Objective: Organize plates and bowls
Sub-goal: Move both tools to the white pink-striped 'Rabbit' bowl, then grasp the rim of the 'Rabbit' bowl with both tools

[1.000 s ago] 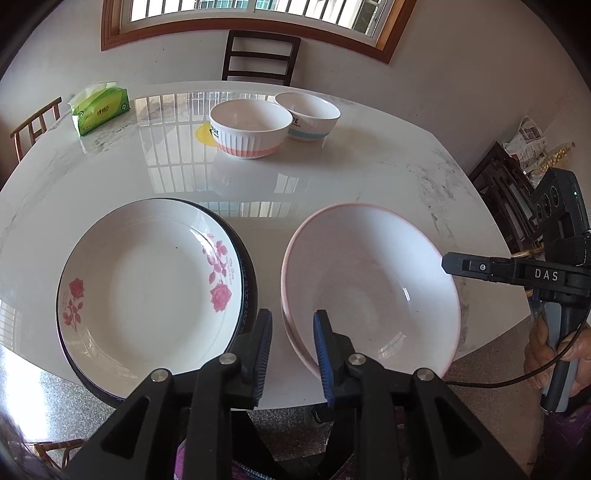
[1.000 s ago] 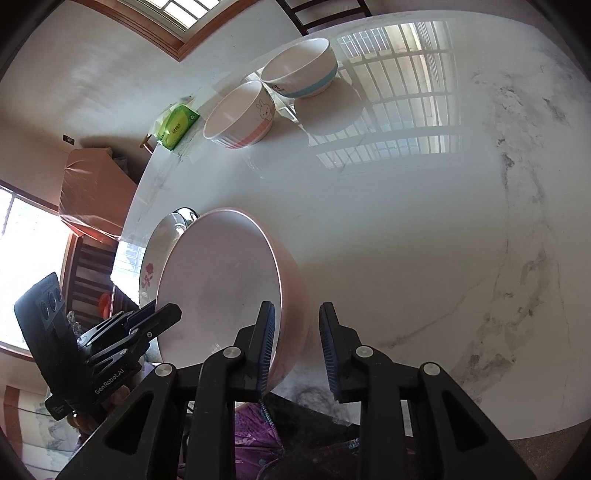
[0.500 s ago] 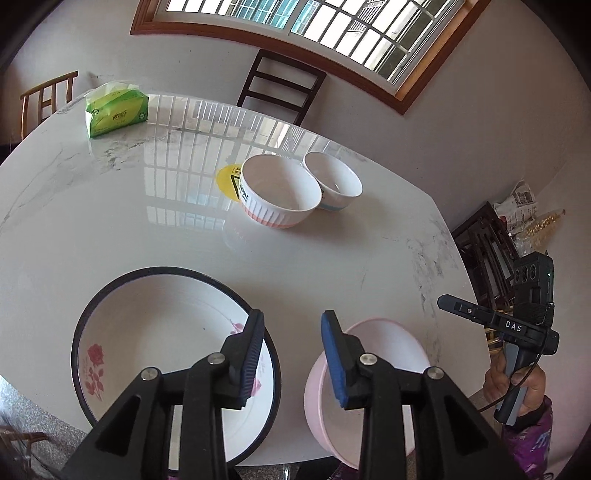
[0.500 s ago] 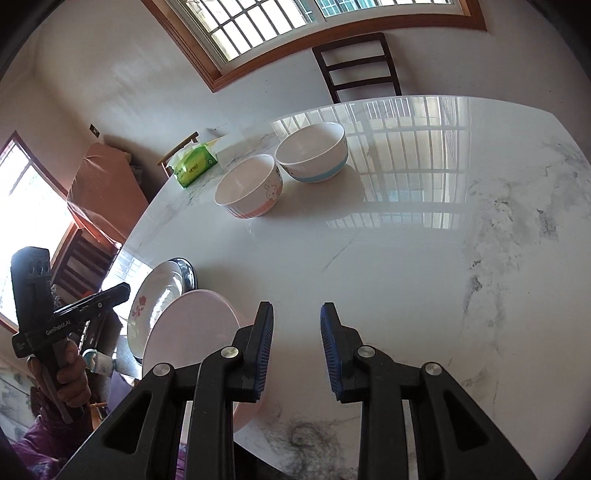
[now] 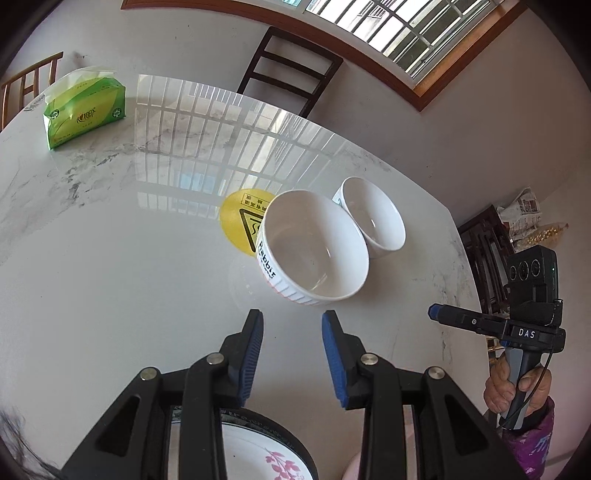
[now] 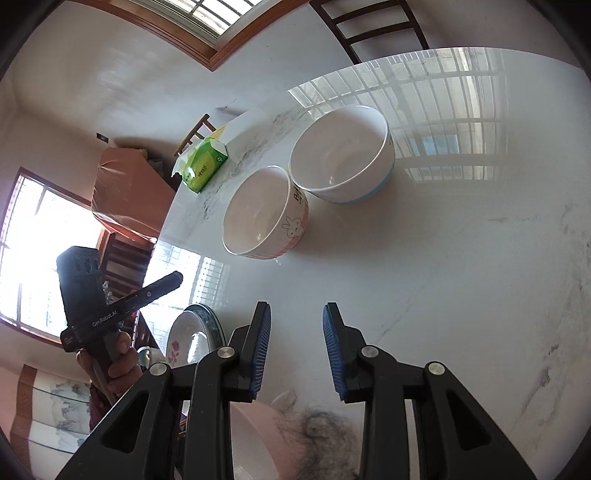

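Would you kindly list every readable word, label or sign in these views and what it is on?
"Rabbit": side of the ribbed bowl.
"DAS": right gripper, seen from the left wrist.
"GenRobot.AI": left gripper, seen from the right wrist.
Warning triangle with small print, unreadable: yellow sticker.
Chinese brand print, too blurred: tissue pack.

A green tissue pack (image 5: 85, 107) lies near the far edge of the white marble table (image 5: 110, 258), and a round yellow warning sticker (image 5: 242, 219) is stuck to the tabletop. A dark wooden chair (image 5: 291, 70) stands beyond the table under the window (image 5: 391, 26), with folded newspapers (image 5: 522, 205) off to the side.
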The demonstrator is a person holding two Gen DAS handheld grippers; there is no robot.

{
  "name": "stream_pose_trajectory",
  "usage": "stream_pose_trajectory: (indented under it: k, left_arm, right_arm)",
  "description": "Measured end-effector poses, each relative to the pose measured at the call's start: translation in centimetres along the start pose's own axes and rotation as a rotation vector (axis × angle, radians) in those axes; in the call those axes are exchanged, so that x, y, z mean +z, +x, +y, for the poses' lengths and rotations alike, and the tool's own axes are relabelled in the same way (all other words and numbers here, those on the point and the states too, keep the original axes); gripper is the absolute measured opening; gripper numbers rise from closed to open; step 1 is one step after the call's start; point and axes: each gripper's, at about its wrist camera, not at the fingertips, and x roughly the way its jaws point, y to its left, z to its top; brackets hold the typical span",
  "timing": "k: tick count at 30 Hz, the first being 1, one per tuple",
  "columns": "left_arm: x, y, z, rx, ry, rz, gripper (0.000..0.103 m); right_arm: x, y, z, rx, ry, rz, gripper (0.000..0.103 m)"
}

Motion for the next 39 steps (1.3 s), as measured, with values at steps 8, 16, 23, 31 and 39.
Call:
stream_pose_trajectory:
  k: [8,16,23,31,39]
  left_arm:
    - [3.0,2.5,0.7,-0.011,-0.003,0.022,0.034]
    - [3.8,3.8,1.4,-0.012,-0.002,0.026,0.034]
    - [4.0,4.6,0.7,0.049,0.051,0.012,0.034]
    - [3.5,5.8,-0.3,0.122,0.099,-0.004,0.034]
    - [2.4,7.5,-0.7,0.215,0.085,0.031,0.014]
  right_arm:
    - [3.5,4.4,1.9,-0.033,-0.002,0.038,0.035]
    - [5.1,6.8,1.6,-0.037,0.042,0.044,0.036]
    - [5.4,7.8,1.5,-0.050,0.062,0.053,0.037]
    - [5.7,9.2,1.9,-0.095,0.047,0.070,0.035]
    - [5.4,10.0,2.8,-0.163,0.007,0.068,0.021]
